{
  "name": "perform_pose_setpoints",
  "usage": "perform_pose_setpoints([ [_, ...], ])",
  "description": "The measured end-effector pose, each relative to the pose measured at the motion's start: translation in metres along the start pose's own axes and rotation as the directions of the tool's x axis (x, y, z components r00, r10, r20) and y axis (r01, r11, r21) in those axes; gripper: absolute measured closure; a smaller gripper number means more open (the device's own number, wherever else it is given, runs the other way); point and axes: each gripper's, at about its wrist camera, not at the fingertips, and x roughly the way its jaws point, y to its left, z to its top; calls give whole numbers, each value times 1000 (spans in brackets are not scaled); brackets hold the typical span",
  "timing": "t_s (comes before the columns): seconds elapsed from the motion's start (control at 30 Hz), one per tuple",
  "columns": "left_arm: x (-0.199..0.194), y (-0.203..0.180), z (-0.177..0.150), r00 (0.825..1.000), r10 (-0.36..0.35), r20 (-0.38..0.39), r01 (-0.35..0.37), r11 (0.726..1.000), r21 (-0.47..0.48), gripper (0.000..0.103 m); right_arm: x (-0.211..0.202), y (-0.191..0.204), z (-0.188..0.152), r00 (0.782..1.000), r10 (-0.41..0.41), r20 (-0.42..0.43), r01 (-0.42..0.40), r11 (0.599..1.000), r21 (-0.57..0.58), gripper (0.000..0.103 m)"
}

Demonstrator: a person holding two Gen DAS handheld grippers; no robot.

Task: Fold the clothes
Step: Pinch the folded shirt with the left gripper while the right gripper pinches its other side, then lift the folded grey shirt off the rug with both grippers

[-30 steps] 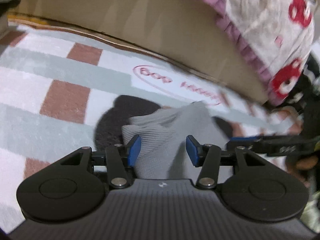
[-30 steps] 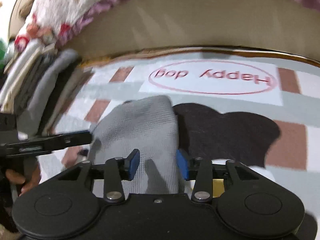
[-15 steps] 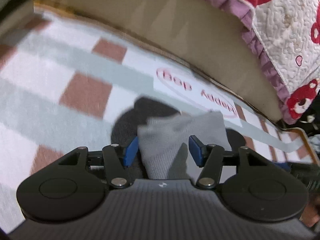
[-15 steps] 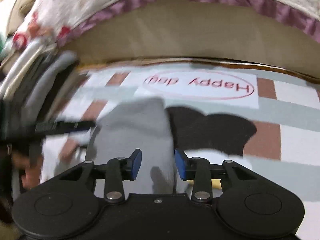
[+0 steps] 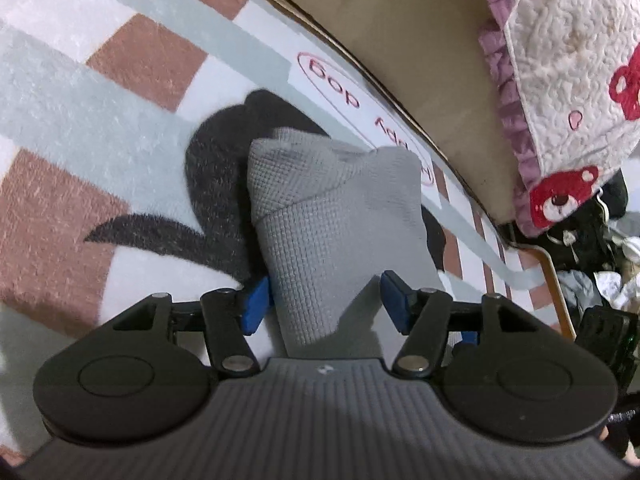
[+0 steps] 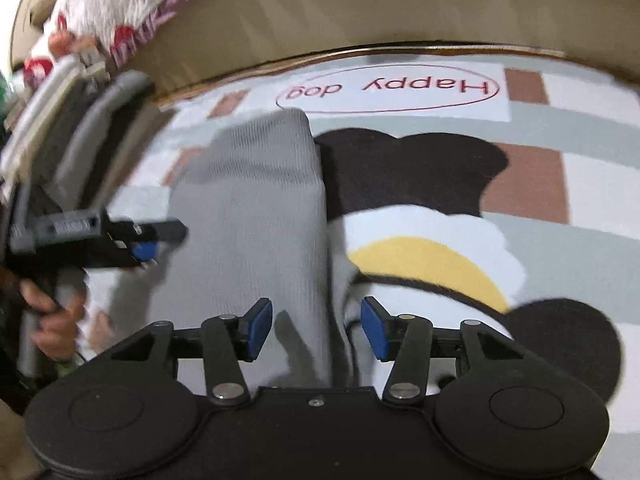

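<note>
A grey ribbed garment [image 5: 340, 220], folded into a narrow bundle, lies on the patterned rug [image 5: 120, 128]. My left gripper [image 5: 325, 304] stands over its near end. Its jaws are opening, the cloth lies between them, and the right pad stands clear of it. In the right wrist view the same grey garment [image 6: 256, 208] runs away from my right gripper [image 6: 316, 328]. Those jaws are opening too, with the cloth's right edge between the blue pads [image 6: 376, 330] and a gap on that side. A hand [image 6: 48, 312] holds the left gripper [image 6: 148, 248] at the garment's left side.
The rug carries a "Happy dog" label [image 6: 388, 88] and a dog picture. A beige bed side [image 6: 400, 12] borders it at the back, with a quilt [image 5: 568, 60] printed with red bears hanging over. A stack of folded clothes [image 6: 80, 120] stands at the left. Dark clutter [image 5: 592, 240] lies at the right.
Both grippers' jaws have widened around the grey garment. The left view has rolled and dropped closer to the rug. The right gripper has shifted sideways along the cloth.
</note>
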Motion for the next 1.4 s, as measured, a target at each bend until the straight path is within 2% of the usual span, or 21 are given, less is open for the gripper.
perform_pose_setpoints([
  [0.1,6,-9,-2,999,23,30,-24,999,32,41,14,-16,10,1000,27,-1,-26,996,82,43],
  [0.13,7,-13,-4,998,39,42,-42,997,70,47,20,-19,10,998,62,-19,-60,994,95,45],
  [0.17,8,-17,-4,996,64,56,-69,992,109,59,24,-21,11,995,91,-33,-87,991,97,59],
  [0.2,8,-24,-5,993,93,68,-103,980,168,77,24,-15,10,995,97,-35,-95,994,56,60],
  [0.23,5,-32,-6,992,98,84,-115,967,228,80,24,-9,10,994,104,-37,-103,995,16,70],
  [0.33,-13,-50,-5,988,29,151,-73,953,293,80,16,2,9,989,150,5,-149,988,-24,75],
  [0.43,-19,-48,-5,981,-4,195,-48,965,257,79,17,9,7,995,102,19,-101,993,-58,76],
  [0.5,-8,-36,-3,988,36,149,-68,974,215,78,22,9,6,998,69,10,-69,996,-59,72],
  [0.57,-5,-21,-5,992,76,104,-90,986,143,74,22,4,5,996,92,5,-92,996,-14,65],
  [0.63,-13,-8,-12,998,42,48,-44,997,61,68,21,1,3,994,113,0,-113,993,21,64],
  [0.73,-14,1,-26,999,-8,-36,8,1000,-6,57,15,3,-2,995,101,-27,-101,995,-26,62],
  [0.83,-11,4,-40,992,-54,-115,48,998,-50,57,16,-6,-2,993,104,-49,-105,994,-19,59],
  [0.93,-5,-17,-45,997,8,-71,-1,994,106,55,25,-16,2,992,120,-35,-119,992,30,43],
  [0.97,-2,-22,-46,999,21,-45,-14,988,151,55,31,-18,4,991,133,-32,-132,990,45,43],
  [1.03,2,-27,-48,1000,28,4,-29,984,178,55,40,-16,3,980,200,-18,-199,978,62,41],
  [1.07,1,-30,-48,999,40,14,-42,979,200,58,43,-14,3,974,224,-10,-223,973,62,46],
  [1.1,0,-34,-47,998,51,24,-55,974,221,74,44,-4,3,976,217,-3,-217,976,34,54],
  [1.13,-2,-38,-47,998,61,34,-67,968,242,80,44,4,2,977,214,6,-214,977,14,74],
  [1.2,-19,-49,-39,998,36,54,-50,959,279,80,34,16,4,971,235,47,-236,971,36,74],
  [1.3,-33,-55,-26,997,67,38,-75,958,276,80,24,26,6,963,264,58,-269,958,95,74],
  [1.4,-19,-33,-25,996,80,-28,-74,982,176,78,33,41,5,985,175,-11,-175,984,21,70],
])
